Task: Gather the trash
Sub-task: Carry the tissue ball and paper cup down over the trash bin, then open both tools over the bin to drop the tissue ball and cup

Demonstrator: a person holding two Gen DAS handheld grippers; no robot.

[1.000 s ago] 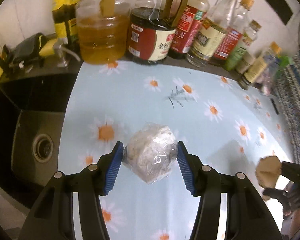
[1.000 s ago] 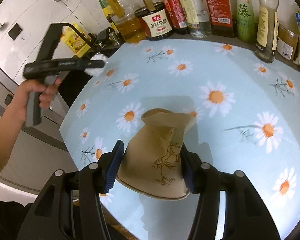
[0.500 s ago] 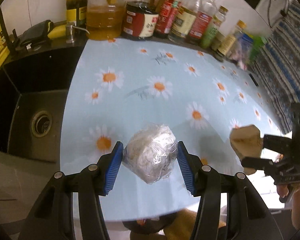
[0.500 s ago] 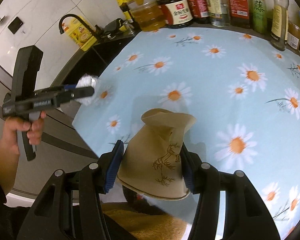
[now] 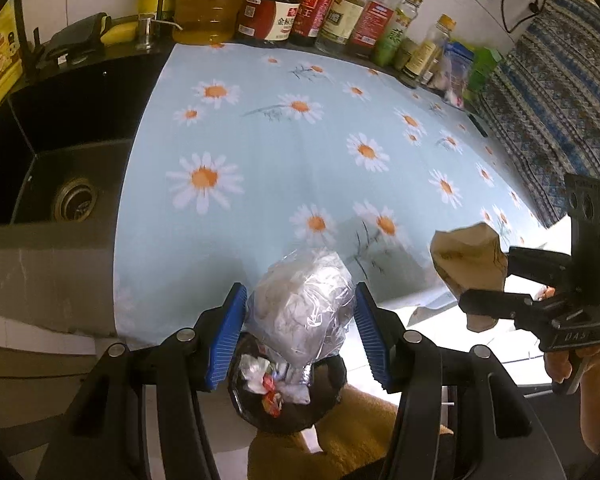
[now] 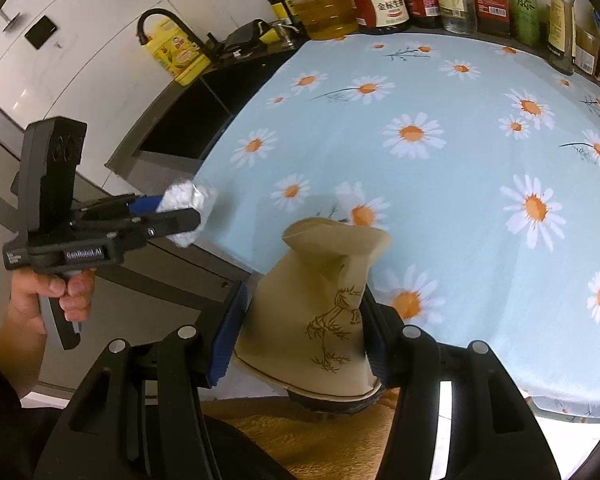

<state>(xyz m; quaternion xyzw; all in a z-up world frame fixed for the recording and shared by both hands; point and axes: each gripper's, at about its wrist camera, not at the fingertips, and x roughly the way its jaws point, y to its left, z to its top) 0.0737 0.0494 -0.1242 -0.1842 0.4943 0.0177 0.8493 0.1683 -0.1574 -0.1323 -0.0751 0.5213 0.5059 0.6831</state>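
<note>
Two pieces of trash held over the worktop's near edge

A clear plastic-wrapped wad (image 5: 302,306) is clamped between the left gripper (image 5: 300,340) fingers above a black trash bin (image 5: 286,396); a crumpled brown paper bag (image 6: 320,312) is clamped between the right gripper (image 6: 300,334) fingers, past the daisy-print worktop (image 5: 280,152).

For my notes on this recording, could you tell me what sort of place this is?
Most likely a home kitchen: a dark sink with a drain, a row of oil and sauce bottles along the tiled wall, and a daisy-print cloth over the counter.
</note>
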